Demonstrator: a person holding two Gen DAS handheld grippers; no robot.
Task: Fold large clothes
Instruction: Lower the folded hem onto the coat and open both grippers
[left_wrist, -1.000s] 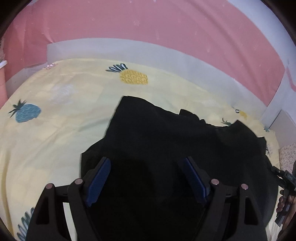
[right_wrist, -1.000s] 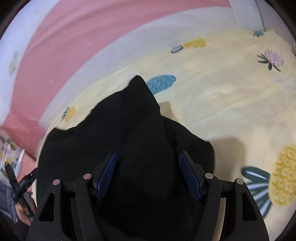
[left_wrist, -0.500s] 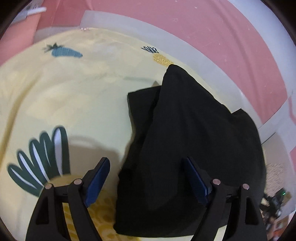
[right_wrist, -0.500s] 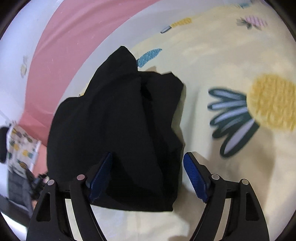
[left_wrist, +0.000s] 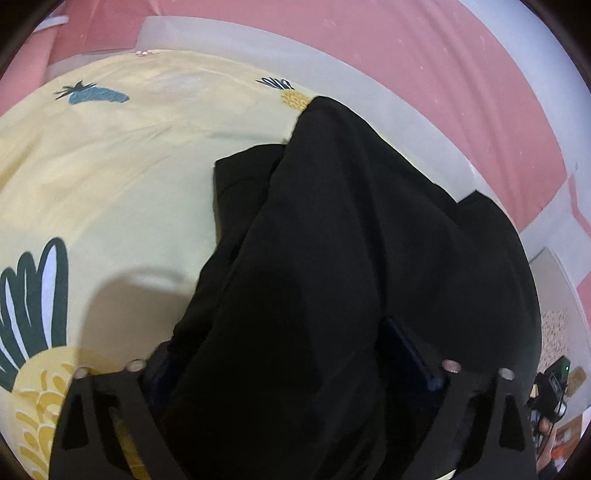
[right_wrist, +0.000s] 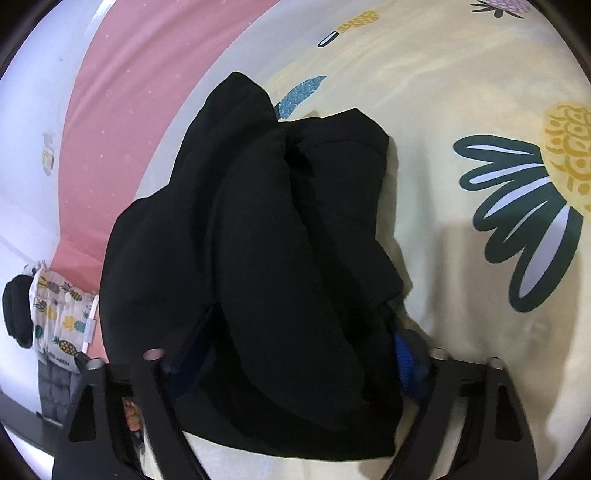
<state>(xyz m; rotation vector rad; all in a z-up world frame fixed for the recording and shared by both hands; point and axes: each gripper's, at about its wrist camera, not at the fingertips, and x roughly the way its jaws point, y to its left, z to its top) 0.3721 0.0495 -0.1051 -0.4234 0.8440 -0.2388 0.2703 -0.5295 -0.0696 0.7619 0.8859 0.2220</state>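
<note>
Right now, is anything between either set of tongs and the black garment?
Nothing visible. The black garment lies bunched between the fingers of both the left tongs and the right tongs, on the pineapple-print sheet.

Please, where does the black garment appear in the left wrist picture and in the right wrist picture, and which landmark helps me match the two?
Left wrist: the black garment fills the centre and lower right, bunched between the fingers.
Right wrist: it fills the centre, reaching down between the fingers.
Shared landmark: the yellow pineapple-print sheet, left of the garment in the left view, right of it in the right view.
</note>
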